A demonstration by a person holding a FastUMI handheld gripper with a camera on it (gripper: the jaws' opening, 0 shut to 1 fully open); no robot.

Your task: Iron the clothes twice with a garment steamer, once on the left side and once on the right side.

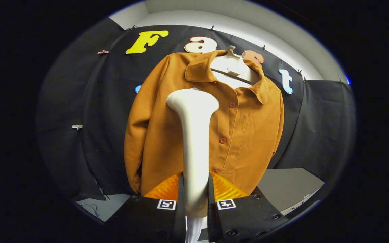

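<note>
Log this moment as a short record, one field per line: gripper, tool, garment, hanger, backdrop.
gripper: hand-held gripper, both fingers pressing on the steamer's handle
tool: white garment steamer, held upright, head against the jacket's chest, on the side left of the button line as seen here
garment: orange-brown jacket, buttoned, hanging front-on, sleeves down
hanger: white hanger showing inside the open collar
backdrop: black cloth behind the jacket, with a grey surface below it
</note>
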